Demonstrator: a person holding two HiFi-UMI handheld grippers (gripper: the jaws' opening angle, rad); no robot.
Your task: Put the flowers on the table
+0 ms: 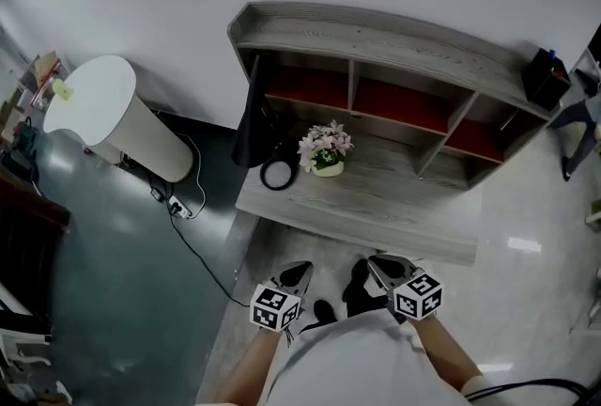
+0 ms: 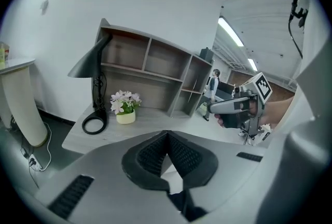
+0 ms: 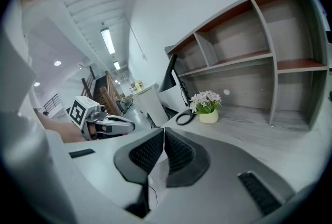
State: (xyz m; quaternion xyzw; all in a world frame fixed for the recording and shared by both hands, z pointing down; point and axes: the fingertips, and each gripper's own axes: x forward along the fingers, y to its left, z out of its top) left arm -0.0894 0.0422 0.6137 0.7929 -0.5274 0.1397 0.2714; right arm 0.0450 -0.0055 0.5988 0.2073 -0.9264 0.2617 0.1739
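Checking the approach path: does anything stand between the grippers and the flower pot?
Nothing visible does. Only bare desk lies between the flower pot and the left gripper and right gripper; the lamp base sits left of the pot.

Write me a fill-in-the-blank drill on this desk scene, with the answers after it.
1. The flowers on the desk stand beside the ring-shaped base of a black ____.
2. The left tongs and the right tongs are both ____ and hold nothing.
3. In the head view, that base lies to the ____ of the flowers.

Missing words: lamp; shut; left
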